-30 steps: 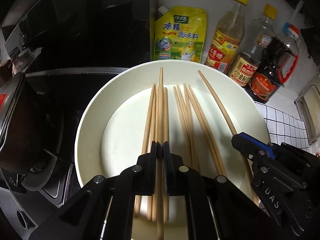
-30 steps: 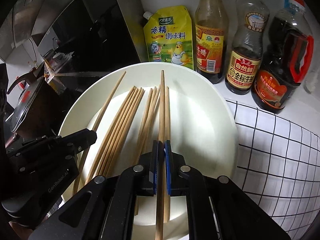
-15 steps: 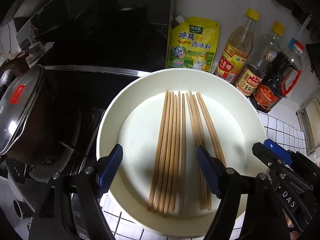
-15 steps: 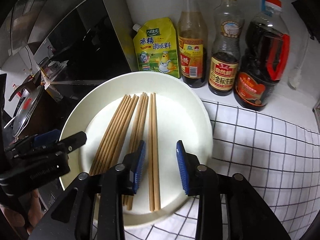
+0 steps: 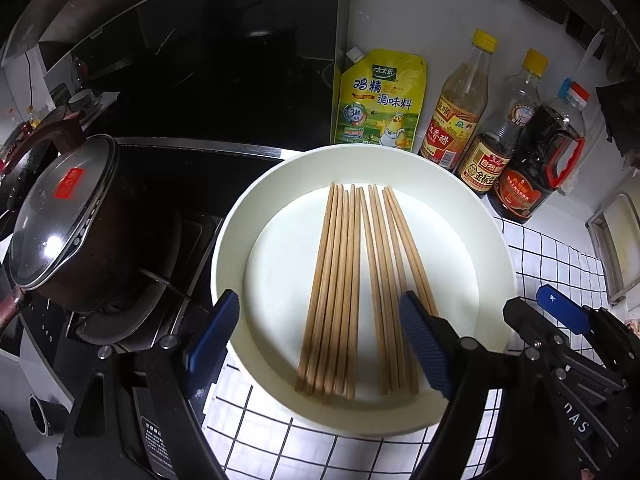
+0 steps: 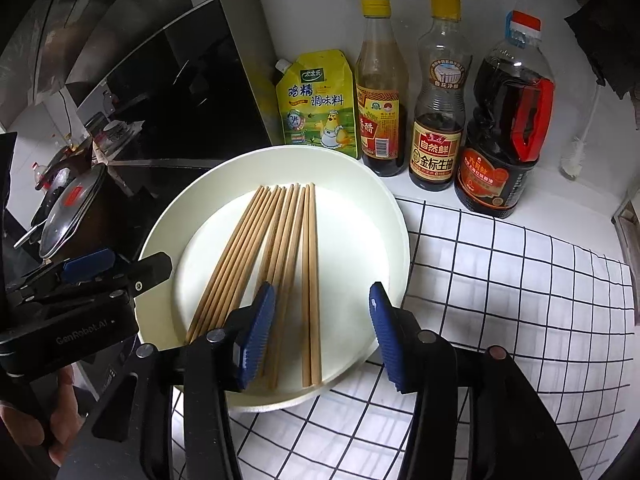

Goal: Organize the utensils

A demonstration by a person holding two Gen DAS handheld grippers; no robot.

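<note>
Checked cloth partly hidden under plate.

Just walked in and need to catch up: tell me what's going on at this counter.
A person is sorting chopsticks with a handheld gripper in each hand. All the chopsticks lie side by side in the white plate on the checked cloth. The left gripper and right gripper are both open above the plate's near edge, holding nothing.

Wooden chopsticks lie flat, roughly parallel, bunched on the white plate.
</note>
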